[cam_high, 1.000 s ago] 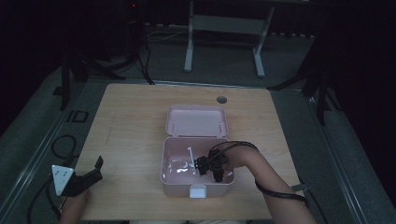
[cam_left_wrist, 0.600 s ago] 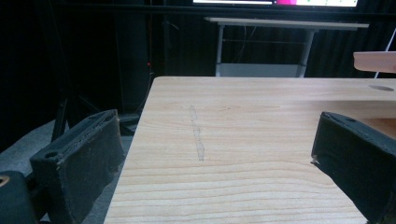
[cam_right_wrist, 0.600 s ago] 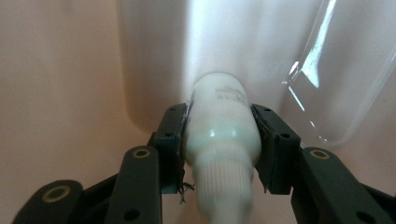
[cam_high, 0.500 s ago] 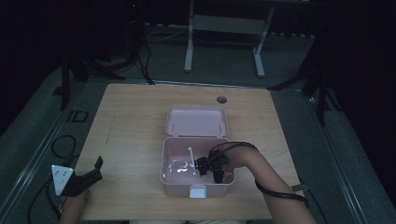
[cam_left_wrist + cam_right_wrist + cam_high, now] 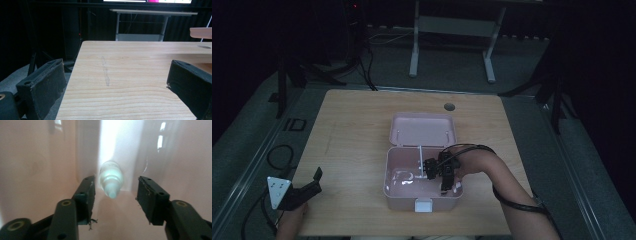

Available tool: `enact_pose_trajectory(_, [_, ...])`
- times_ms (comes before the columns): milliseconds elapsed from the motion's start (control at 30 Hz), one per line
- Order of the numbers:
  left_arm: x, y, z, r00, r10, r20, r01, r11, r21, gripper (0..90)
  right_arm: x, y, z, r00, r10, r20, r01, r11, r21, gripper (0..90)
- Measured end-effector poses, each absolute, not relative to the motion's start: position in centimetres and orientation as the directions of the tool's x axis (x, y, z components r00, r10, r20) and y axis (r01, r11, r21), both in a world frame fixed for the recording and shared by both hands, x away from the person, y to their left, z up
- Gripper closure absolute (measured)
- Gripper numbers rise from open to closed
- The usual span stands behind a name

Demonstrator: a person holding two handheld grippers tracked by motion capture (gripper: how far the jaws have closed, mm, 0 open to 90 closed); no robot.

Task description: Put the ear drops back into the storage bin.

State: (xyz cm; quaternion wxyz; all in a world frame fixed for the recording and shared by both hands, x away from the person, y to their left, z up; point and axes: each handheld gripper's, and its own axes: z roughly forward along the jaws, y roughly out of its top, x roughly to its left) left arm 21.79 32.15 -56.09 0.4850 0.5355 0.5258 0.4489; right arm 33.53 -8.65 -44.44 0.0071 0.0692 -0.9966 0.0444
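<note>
An open pink box (image 5: 388, 170) sits at the middle of the wooden table (image 5: 357, 125), its lid (image 5: 423, 129) laid back. My right gripper (image 5: 428, 169) reaches into the box from the right. In the right gripper view a small clear bottle (image 5: 110, 177) lies on the box floor, cap toward the camera. That gripper (image 5: 115, 185) is open, with a jaw on each side of the bottle and a gap to both. My left gripper (image 5: 314, 180) hovers open over the table's near left corner, and nothing lies between the jaws of the left gripper (image 5: 115, 72).
A thin white stick (image 5: 419, 157) and some clear items (image 5: 404, 176) lie inside the box. A white latch (image 5: 423, 205) marks its front wall. A round cable hole (image 5: 449, 106) sits near the table's far edge. Cables (image 5: 277, 155) lie on the floor at left.
</note>
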Motion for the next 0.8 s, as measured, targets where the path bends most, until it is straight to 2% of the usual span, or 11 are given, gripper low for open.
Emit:
enact_pose_trajectory(400, [21.8,32.2,-56.1,0.046,0.998,-0.032,0.125,0.026,0.992,2.0,34.2,-10.6,-40.0,-0.998,-0.034,-0.061,-0.034,0.999,-0.001,26.2])
enact_pose_trajectory(467, [21.8,32.2,-56.1,0.046,0.998,-0.033,0.124,0.027,0.992,2.0,34.3,-11.7,-39.1,-0.997,-0.019,-0.069,-0.021,0.999,0.030,17.8])
enact_pose_trajectory(600, [21.8,32.1,-56.1,0.047,0.998,-0.034,0.124,0.028,0.992,2.0,34.4,-12.7,-38.5,-0.997,-0.006,-0.079,-0.011,0.998,0.056,15.5])
enact_pose_trajectory(800, [21.8,32.1,-56.1,0.048,0.998,-0.029,0.125,0.023,0.992,2.0,34.9,-15.1,-38.0,-0.995,0.063,-0.082,0.056,0.995,0.083,13.1])
